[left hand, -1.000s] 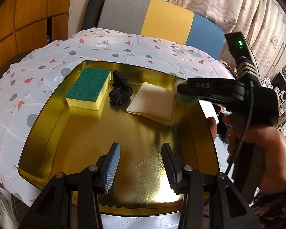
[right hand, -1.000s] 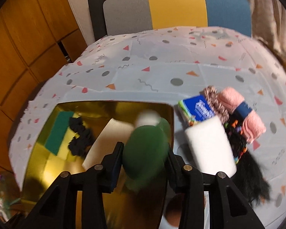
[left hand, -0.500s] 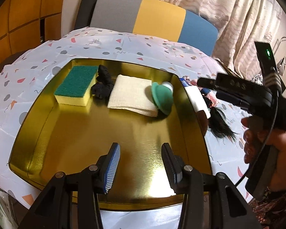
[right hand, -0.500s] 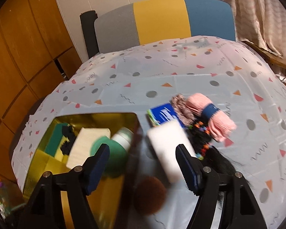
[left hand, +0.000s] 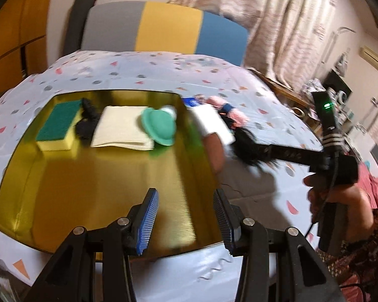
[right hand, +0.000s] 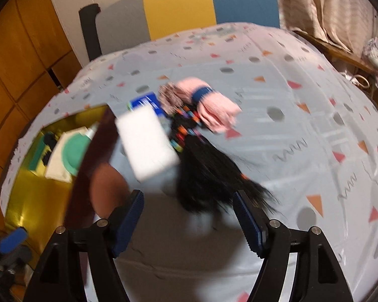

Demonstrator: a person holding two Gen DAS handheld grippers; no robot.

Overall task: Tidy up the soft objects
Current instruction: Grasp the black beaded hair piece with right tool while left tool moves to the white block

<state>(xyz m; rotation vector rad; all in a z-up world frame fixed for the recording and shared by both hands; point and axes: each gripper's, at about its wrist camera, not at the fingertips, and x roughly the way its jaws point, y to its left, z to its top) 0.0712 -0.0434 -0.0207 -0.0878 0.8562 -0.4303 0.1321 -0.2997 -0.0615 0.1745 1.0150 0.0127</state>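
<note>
Right wrist view: my right tongs (right hand: 189, 216) are spread wide with nothing between them, pointing down at the pile on the tablecloth (right hand: 302, 130) just off the tray's right edge. Next pick is likely the white sponge (right hand: 147, 143) or the black hair bundle (right hand: 206, 173). The sponge is the easier one: I'd line up across its short sides, come down until the pads bracket it, and squeeze lightly, since foam squashes and can spring out. The hair is loose and slippery, so I'd pinch it near the beaded band, not at the tips. A round brown pad (right hand: 108, 188) sits beside the tray wall, so I'd watch that the left finger doesn't knock it.

My left tongs (left hand: 185, 220) are half spread and empty, hovering over the bare near part of the gold tray (left hand: 63, 188).

Tray contents sit in a row along the far edge: a green-and-yellow sponge (left hand: 59, 125) at the far left corner, a black scrunchie (left hand: 87, 123) touching it, a folded cream cloth (left hand: 121, 130), then a green puff (left hand: 160, 127) leaning on the cloth with a white round thing behind it. The near half is free for the rest.

Outside the tray are the pink yarn (right hand: 209, 103), a blue packet (right hand: 146, 102) and a brownish scrunchie (right hand: 170, 97), bunched at the far end of the pile.
</note>
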